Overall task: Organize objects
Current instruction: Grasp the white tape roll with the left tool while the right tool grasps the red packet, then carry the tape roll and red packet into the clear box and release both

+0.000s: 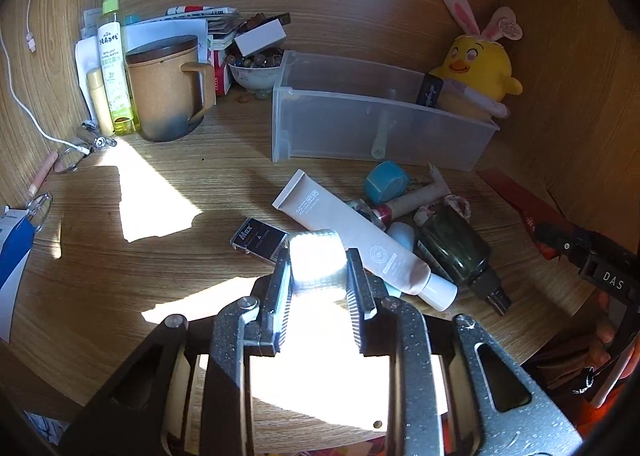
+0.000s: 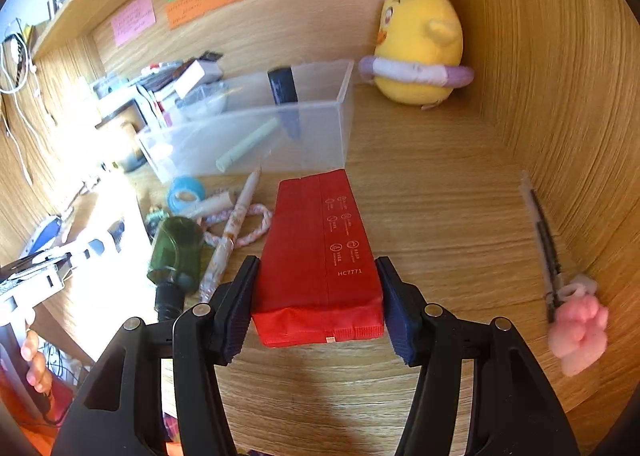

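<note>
Left gripper point(image 1: 318, 276) clamps white block point(image 1: 318, 256) — right gripper point(image 2: 318, 302) clamps red packet point(image 2: 316, 248).

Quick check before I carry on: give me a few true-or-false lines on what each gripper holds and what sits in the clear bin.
1. The right gripper is closed on a red packet. True.
2. The left gripper is empty. False: its fingers clamp a small pale block, washed out by sunlight.
3. The clear bin is empty. False: a pale green stick lies inside and a dark tube leans against its back wall.
4. The yellow chick toy stands outside the bin, in the corner. True.
5. The dark green bottle stands upright. False: it lies on its side on the desk.
</note>
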